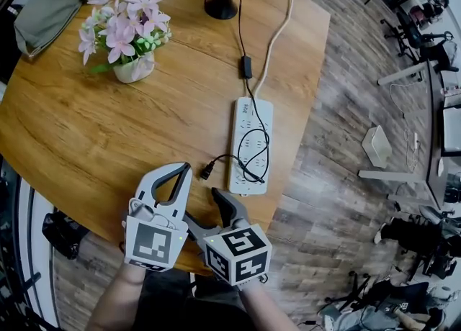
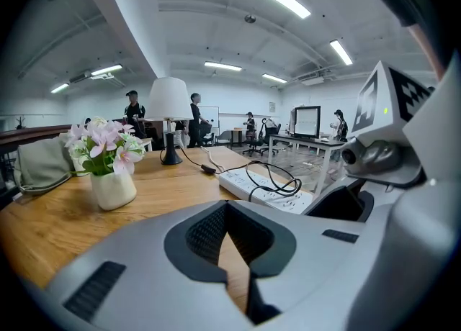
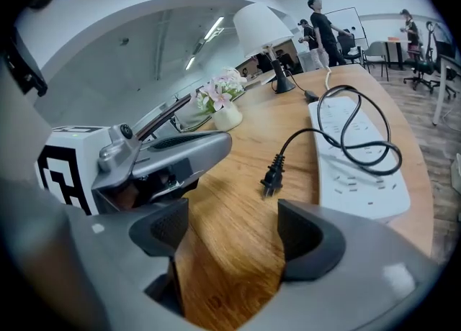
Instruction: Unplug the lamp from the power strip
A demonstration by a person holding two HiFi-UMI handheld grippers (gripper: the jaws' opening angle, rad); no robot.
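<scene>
Looking down, head view: a round desk (image 1: 86, 142) of warm, streaky wood grain. A flat white power strip (image 1: 251, 142) lies near its right edge, and the thin black lamp cord (image 1: 246, 67) curls slackly over the top of it.
Plug: the black moulded plug (image 1: 207, 171) lies flat on the wood just beside the strip's left side, in no socket. The unplugging looks done to me.
Lamp: the lamp (image 1: 221, 6) has a round black foot and a pale shade. It stands at the far rim, well apart from the strip.
Flowers: pink flowers (image 1: 122, 31) in a small white pot (image 1: 135, 69), off to the left and clear of the work.
Left gripper view: the left gripper (image 2: 227, 207) has its jaws closed tip to tip on nothing. Only wood shows between the dark ribbed pads, so it seems parked out of the way.
Right gripper view: the right gripper (image 3: 234, 232) has its jaws spread as wide as they go, and they are empty. The plug rests on the desk just beyond them, untouched.
Cord loop: from this low angle it probably rests on the strip, though I can't be sure.
</scene>
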